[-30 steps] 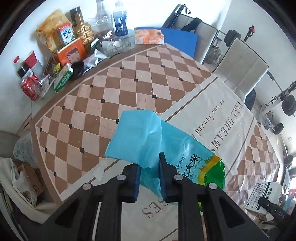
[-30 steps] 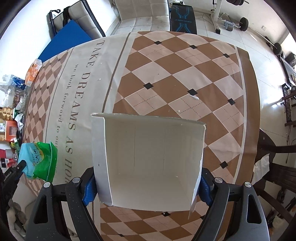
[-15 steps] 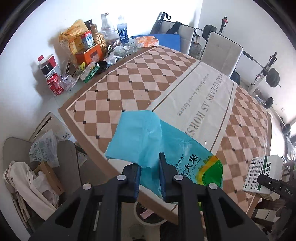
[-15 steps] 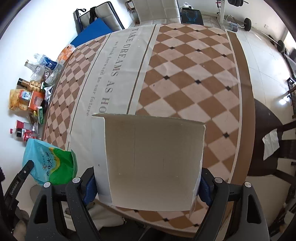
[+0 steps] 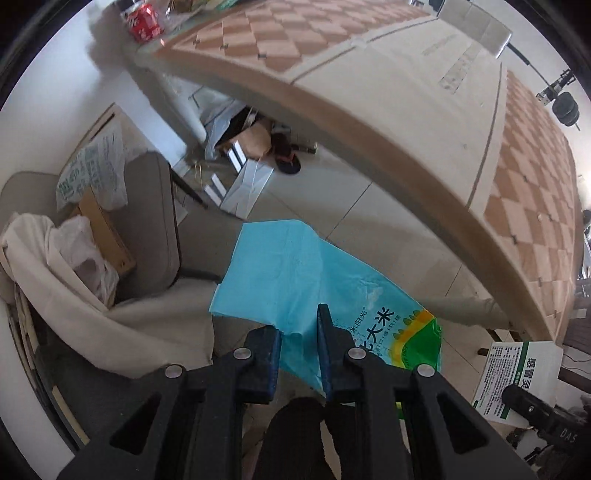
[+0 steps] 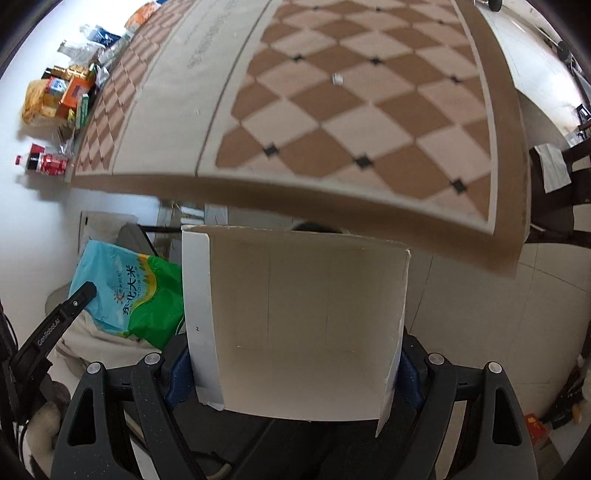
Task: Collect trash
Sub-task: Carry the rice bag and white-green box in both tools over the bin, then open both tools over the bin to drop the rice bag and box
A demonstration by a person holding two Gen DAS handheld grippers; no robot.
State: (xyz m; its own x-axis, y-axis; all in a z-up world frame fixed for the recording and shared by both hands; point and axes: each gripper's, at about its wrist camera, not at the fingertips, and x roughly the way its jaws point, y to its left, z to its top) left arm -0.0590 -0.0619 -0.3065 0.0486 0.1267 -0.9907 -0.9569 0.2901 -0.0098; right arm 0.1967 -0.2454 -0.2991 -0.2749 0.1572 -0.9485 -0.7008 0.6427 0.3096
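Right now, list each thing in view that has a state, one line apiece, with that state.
Left hand-held gripper: shut on the blue bag.
Blue bag: crumpled, held in the air off the table, above the floor.
Right hand-held gripper: shut on the white box.
White box: open, inside bare, held past the table edge.
Table: covered by a checkered cloth.
Red can: upright at the table's far corner.

Home: dining table (image 6: 369, 110), armchair (image 5: 147, 221)
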